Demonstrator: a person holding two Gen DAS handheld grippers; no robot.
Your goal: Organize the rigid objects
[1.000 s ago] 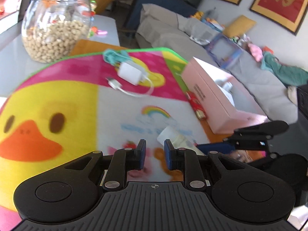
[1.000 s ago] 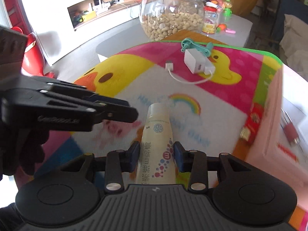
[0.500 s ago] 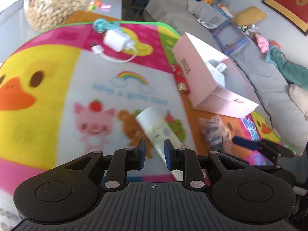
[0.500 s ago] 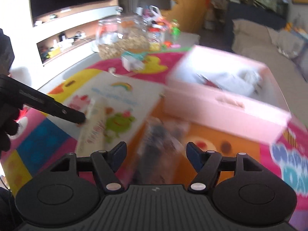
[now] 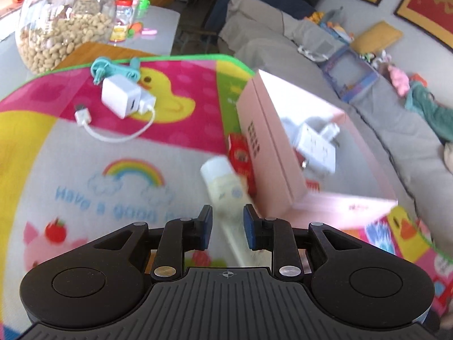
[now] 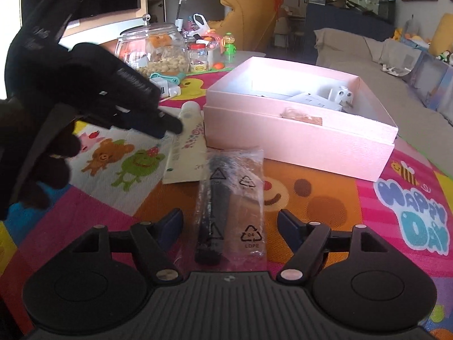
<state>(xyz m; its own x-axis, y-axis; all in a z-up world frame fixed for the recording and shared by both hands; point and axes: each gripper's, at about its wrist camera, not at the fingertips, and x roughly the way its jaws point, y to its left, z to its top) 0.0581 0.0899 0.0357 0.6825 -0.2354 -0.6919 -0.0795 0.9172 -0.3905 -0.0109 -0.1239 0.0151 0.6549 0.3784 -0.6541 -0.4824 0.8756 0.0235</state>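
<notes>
A cream tube (image 5: 226,189) with a white cap lies on the cartoon play mat (image 5: 56,170) beside an open pink box (image 5: 271,147). My left gripper (image 5: 225,226) hovers over the tube's lower half with its jaws narrowly apart and nothing gripped; it also shows in the right wrist view (image 6: 158,124) above the tube (image 6: 187,153). My right gripper (image 6: 229,223) is wide open, its fingers either side of a black object in a clear plastic bag (image 6: 230,198). The pink box (image 6: 300,136) holds a white power strip (image 6: 320,99) and plug.
A white charger with cable (image 5: 124,102) and a teal clip (image 5: 113,68) lie at the mat's far side. A red packet (image 5: 240,155) sits against the box. A glass jar of nuts (image 5: 65,22) stands beyond the mat. A grey sofa (image 5: 368,113) is on the right.
My right gripper let go of the tube, opened wide and swung right to the bagged black object. My left gripper moved in over the tube, still nearly closed.
</notes>
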